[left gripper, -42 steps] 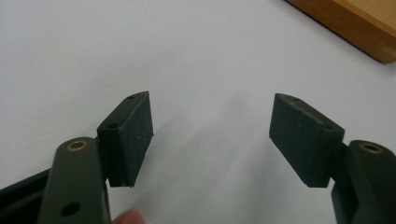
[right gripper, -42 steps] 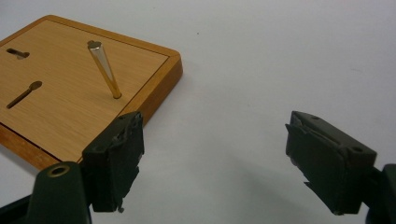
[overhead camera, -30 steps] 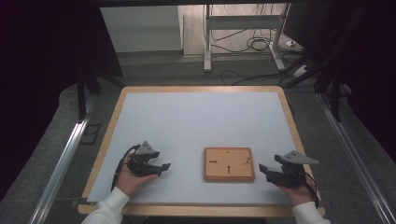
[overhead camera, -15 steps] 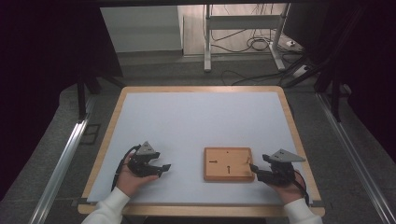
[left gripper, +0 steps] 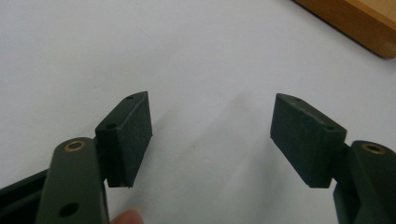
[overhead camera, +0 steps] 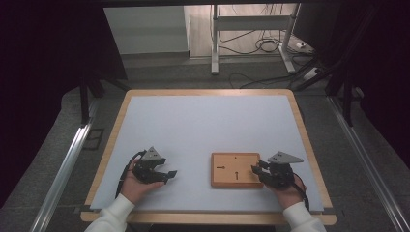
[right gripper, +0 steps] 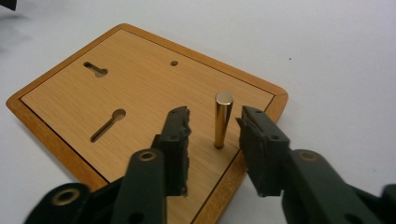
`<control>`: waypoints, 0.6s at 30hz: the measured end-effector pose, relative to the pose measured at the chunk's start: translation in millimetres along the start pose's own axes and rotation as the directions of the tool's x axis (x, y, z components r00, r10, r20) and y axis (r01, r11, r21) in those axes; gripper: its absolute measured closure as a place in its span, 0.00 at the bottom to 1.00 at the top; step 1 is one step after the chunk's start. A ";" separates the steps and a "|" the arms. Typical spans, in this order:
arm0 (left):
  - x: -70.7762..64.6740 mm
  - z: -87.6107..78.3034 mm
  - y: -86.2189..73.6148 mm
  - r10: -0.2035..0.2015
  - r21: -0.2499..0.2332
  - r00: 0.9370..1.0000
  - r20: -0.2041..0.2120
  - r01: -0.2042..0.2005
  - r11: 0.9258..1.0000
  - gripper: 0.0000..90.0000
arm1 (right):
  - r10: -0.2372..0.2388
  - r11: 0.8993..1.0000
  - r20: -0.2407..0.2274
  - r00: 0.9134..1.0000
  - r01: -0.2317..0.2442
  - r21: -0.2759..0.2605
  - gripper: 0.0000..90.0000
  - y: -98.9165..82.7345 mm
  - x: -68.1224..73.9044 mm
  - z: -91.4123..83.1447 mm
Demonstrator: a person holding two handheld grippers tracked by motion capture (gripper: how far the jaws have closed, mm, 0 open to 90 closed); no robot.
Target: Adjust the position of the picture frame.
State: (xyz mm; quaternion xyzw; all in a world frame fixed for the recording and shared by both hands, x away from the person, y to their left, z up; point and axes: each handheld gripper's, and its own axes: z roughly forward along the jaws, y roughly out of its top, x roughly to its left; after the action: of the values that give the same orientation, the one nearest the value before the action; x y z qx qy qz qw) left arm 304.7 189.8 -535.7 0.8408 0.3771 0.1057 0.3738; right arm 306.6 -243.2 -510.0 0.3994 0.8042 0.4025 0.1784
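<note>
My right gripper (right gripper: 212, 135) sits over the near right corner of the wooden board (right gripper: 140, 98); its jaws have just been closing, and a brass pin (right gripper: 222, 119) stands upright between them; I see a gap on either side of the pin, so the pads are not yet pressing it. From above, the right gripper (overhead camera: 256, 168) overlaps the board's (overhead camera: 236, 169) right edge; the board lies flat on the white table (overhead camera: 203, 125), toward the near right. On the board I can make out two keyhole slots (right gripper: 106, 125) and a small round hole (right gripper: 174, 63). My left gripper (overhead camera: 169, 174) rests low on the table near the left, well apart from the board; its jaws are spread wide with nothing but bare tabletop between the pads (left gripper: 135, 130).
</note>
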 end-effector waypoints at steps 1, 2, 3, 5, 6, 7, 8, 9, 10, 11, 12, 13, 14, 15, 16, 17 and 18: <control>0.0 0.1 0.0 0.000 0.000 1.000 0.001 0.000 1.000 0.32 | 0.005 1.000 0.000 1.000 -0.005 0.000 0.75 0.5 -0.7 1.4; 0.1 0.3 -0.1 0.001 0.001 1.000 0.001 -0.001 1.000 0.32 | 0.008 1.000 -0.003 1.000 -0.008 -0.002 0.76 0.7 -1.1 2.4; 0.0 0.4 0.0 0.002 0.002 1.000 0.001 -0.002 1.000 0.32 | 0.008 1.000 -0.003 1.000 -0.008 -0.002 0.76 0.7 -1.1 2.4; 0.0 0.6 0.1 0.002 0.002 1.000 -0.001 -0.002 1.000 0.32 | 0.006 1.000 0.003 1.000 -0.006 -0.002 0.80 1.4 -1.5 4.7; -0.1 0.7 0.1 0.002 0.002 1.000 -0.001 -0.002 1.000 0.32 | 0.008 1.000 -0.003 1.000 -0.008 -0.004 0.88 2.7 -1.9 7.1; -0.2 0.8 0.3 0.004 0.003 1.000 -0.001 -0.004 1.000 0.32 | 0.008 1.000 -0.003 1.000 -0.008 -0.004 0.88 2.7 -1.9 7.1; -0.5 1.1 0.3 0.003 0.001 1.000 -0.002 -0.002 1.000 0.32 | 0.018 1.000 -0.003 1.000 -0.018 0.002 0.93 3.6 -2.1 9.2; -0.5 1.1 0.3 0.003 0.001 1.000 -0.002 -0.002 1.000 0.32 | 0.018 1.000 -0.005 1.000 -0.018 0.003 0.93 3.8 -2.9 9.8; -0.5 1.2 0.3 0.004 0.001 1.000 -0.003 -0.004 1.000 0.32 | 0.030 1.000 -0.015 0.999 -0.030 0.002 0.93 4.0 -4.4 9.9; -0.3 1.3 0.2 0.003 0.002 1.000 -0.002 -0.003 1.000 0.32 | 0.041 0.999 -0.027 0.999 -0.041 0.002 0.93 4.1 -6.2 9.8; -0.3 1.3 0.2 0.003 0.002 1.000 -0.002 -0.003 1.000 0.32 | 0.041 0.999 -0.027 0.999 -0.041 0.002 0.93 4.1 -6.2 9.8; -0.2 1.3 0.2 0.002 0.002 1.000 -0.002 -0.002 1.000 0.32 | 0.056 0.998 -0.040 0.998 -0.056 -0.001 0.93 3.7 -7.8 9.6; -0.1 1.4 0.1 0.002 0.002 1.000 -0.001 -0.002 1.000 0.32 | 0.065 0.998 -0.049 0.997 -0.065 -0.004 0.93 3.1 -9.0 9.4; 0.0 1.4 0.1 0.001 0.003 1.000 -0.001 -0.001 1.000 0.32 | 0.062 0.998 -0.053 0.997 -0.063 -0.011 0.94 2.8 -10.1 9.5; 0.0 1.5 0.0 0.002 0.003 1.000 -0.001 -0.002 1.000 0.32 | 0.064 0.998 -0.061 0.996 -0.066 -0.026 0.94 2.9 -12.1 9.2; 0.1 1.4 -0.1 0.002 0.003 1.000 -0.001 -0.002 1.000 0.32 | 0.064 0.997 -0.064 0.996 -0.067 -0.038 0.94 3.2 -13.5 9.3; 0.2 1.4 -0.1 0.001 0.002 1.000 0.000 -0.001 1.000 0.32 | 0.065 0.996 -0.065 0.996 -0.068 -0.052 0.94 3.6 -14.3 9.2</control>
State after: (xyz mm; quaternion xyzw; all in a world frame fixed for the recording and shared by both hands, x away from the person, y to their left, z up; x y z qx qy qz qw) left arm 305.3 189.2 -536.7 0.8413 0.3769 0.1056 0.3729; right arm 322.8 -248.4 -513.3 0.4079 0.7845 0.4423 0.1501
